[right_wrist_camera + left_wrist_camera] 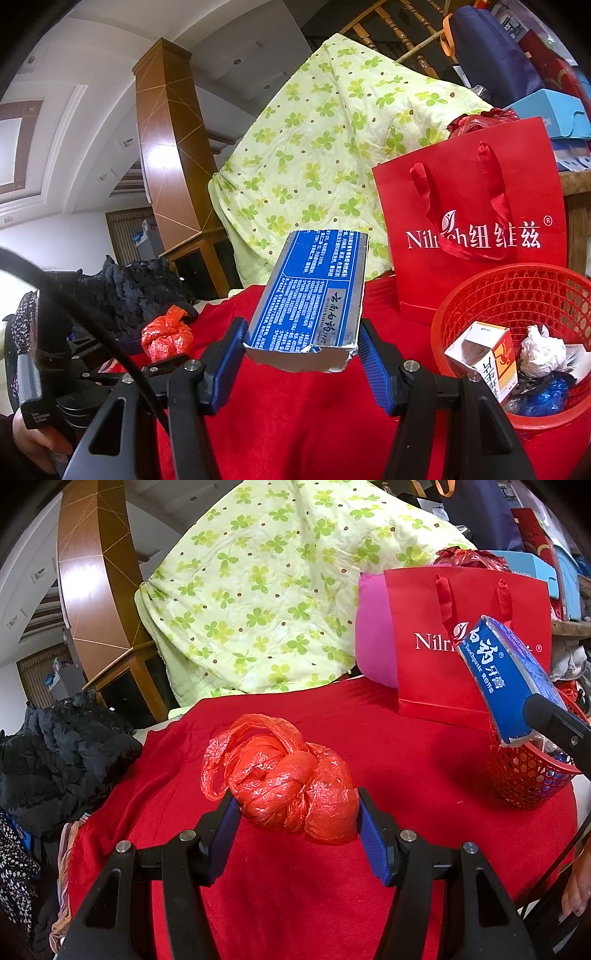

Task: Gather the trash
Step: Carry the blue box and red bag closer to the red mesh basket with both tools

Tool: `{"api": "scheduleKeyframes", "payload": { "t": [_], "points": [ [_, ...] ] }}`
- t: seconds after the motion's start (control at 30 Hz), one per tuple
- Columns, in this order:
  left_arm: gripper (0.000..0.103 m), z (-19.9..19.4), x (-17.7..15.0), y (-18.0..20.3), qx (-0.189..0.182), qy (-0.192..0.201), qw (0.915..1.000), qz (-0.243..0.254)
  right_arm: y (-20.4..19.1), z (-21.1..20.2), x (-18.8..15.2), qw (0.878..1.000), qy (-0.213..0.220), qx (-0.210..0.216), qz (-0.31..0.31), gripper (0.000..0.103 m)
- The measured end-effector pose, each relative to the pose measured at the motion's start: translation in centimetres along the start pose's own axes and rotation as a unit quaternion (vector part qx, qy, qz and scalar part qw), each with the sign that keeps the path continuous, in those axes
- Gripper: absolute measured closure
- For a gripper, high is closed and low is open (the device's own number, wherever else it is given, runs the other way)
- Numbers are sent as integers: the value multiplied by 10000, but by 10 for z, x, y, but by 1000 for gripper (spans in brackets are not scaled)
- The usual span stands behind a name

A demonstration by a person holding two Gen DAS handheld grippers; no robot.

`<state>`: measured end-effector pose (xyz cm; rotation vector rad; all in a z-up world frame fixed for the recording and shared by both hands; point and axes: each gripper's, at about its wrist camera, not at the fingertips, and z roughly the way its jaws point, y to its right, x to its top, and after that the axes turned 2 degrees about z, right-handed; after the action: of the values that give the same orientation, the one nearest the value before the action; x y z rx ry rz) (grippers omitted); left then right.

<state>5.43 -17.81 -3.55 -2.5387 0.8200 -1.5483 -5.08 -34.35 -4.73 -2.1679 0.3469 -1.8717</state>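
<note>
Left wrist view shows the left hand-held gripper [295, 812] clamping a knotted red plastic bag [284, 775] between its blue pads, above the middle of the red-covered table [332, 904]. The right hand-held gripper [301, 345] grips a flattened blue toothpaste box [310, 295], raised just left of the red mesh basket [517, 291] near the table's right edge.

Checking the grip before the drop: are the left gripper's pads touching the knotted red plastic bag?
Touching. The left wrist view shows both blue pads pressed against the bag.
</note>
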Motion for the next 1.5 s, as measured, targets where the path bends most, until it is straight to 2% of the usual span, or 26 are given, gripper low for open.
{"api": "scheduleKeyframes", "payload": {
  "t": [1.5],
  "points": [
    [40,7,-2,15,-98,-154,9998,106,-3,-10,-4,9999,158,21,65,40]
  ]
}}
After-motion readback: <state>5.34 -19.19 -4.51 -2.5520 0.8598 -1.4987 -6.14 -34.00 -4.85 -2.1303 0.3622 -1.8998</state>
